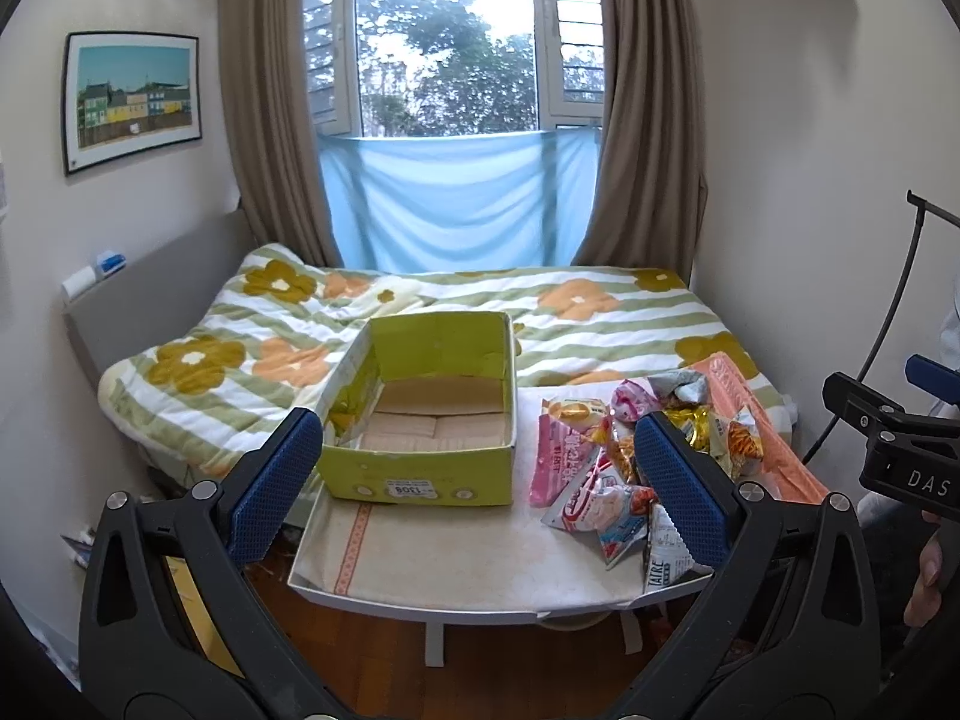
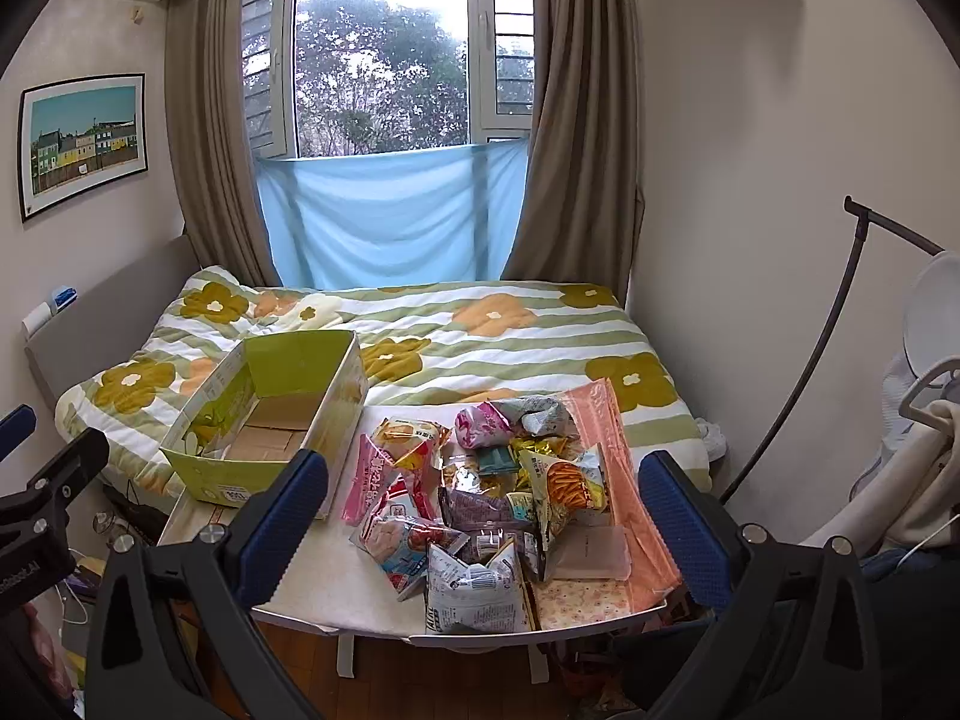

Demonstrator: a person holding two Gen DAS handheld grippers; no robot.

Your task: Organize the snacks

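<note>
A small white table (image 2: 384,606) stands at the near edge of a bed (image 2: 510,324) with a flowered quilt. On its left side sits an open green cardboard box (image 1: 420,468), empty inside, its bare cardboard floor showing. On the right side lies a loose heap of snack packets (image 2: 480,498), partly resting on a pink sheet (image 2: 624,480) and touching one another.

The left gripper (image 1: 477,486) hangs in the air before the box with its blue-padded jaws spread wide and nothing between them. The right gripper (image 2: 480,531) hangs before the heap, jaws likewise wide apart and empty.

The packets look light: thin, glossy film bags puffed with air, so they will likely crinkle, slip against the pads and slide over each other when one is pulled. Contents such as crisps or biscuits would probably crush under a hard squeeze. The best hold is probably a flat sealed seam or a corner, such as the serrated top of the white packet (image 2: 474,585) nearest the table's front edge, rather than the bulging middle. Taking a top or outlying packet first should keep the rest from dragging off the table. The box, stiff but light, may shift if bumped, so the packets want dropping in from above.
</note>
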